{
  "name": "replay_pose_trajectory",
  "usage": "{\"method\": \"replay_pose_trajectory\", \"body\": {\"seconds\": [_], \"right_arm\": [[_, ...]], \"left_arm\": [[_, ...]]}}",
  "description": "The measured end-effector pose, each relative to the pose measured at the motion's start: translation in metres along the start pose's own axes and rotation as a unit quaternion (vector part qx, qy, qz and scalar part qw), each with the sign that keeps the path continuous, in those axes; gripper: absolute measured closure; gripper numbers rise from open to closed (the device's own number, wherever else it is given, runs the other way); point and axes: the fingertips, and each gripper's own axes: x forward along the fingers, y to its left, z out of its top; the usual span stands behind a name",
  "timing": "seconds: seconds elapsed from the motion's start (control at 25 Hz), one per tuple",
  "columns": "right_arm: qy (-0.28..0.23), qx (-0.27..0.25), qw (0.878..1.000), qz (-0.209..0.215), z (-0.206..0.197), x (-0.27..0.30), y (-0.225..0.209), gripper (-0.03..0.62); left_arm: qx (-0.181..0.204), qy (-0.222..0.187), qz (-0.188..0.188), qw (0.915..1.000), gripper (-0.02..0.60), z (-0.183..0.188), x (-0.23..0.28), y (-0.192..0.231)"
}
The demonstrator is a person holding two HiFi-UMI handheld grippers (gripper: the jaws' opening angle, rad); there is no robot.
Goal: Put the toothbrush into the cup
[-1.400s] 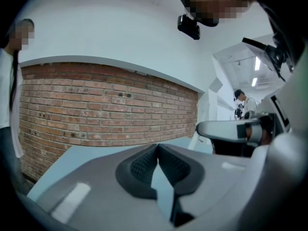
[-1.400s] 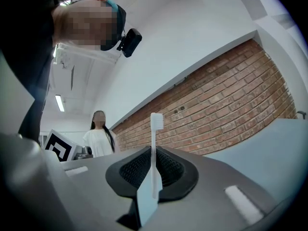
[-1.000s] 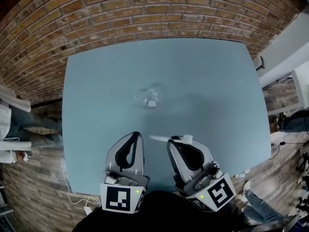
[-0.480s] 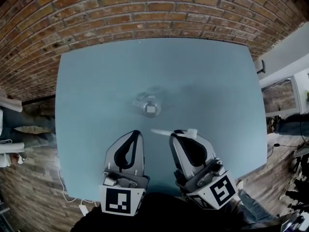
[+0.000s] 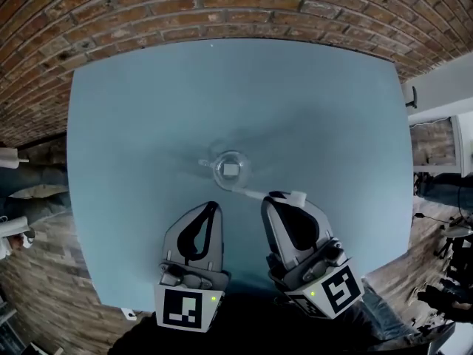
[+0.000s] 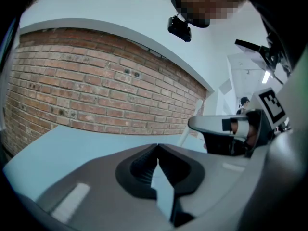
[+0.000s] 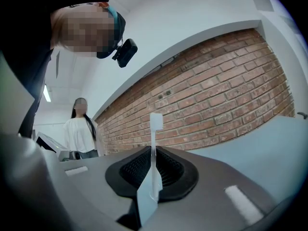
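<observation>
A clear glass cup stands upright near the middle of the blue table. My right gripper is shut on a white toothbrush, which lies crosswise in the jaws. Its left end reaches the near right rim of the cup, and its bristle head sticks out to the right. In the right gripper view the toothbrush stands upright between the pads of the right gripper. My left gripper is shut and holds nothing, just short of the cup; in its own view the left gripper's tips meet.
A brick wall runs behind the table's far edge. Brick-patterned floor shows past the left and right edges. A person in a white top stands off to the left in the right gripper view.
Both grippers have moved forward toward the cup. The toothbrush's left end, which was well short of the cup, is now at its rim.
</observation>
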Motion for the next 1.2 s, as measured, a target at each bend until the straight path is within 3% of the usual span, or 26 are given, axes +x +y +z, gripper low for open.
{"method": "replay_pose_trajectory", "body": {"seconds": [0.6, 1.2], "right_arm": [[0.036, 0.022, 0.999, -0.015, -0.049, 0.027, -0.017, 0.557], [0.059, 0.025, 0.998, 0.005, -0.066, 0.034, -0.015, 0.531]], "left_arm": [[-0.024, 0.026, 0.005, 0.9994, 0.574, -0.029, 0.018, 0.024], [-0.035, 0.029, -0.002, 0.9989, 0.574, -0.035, 0.02, 0.028]]}}
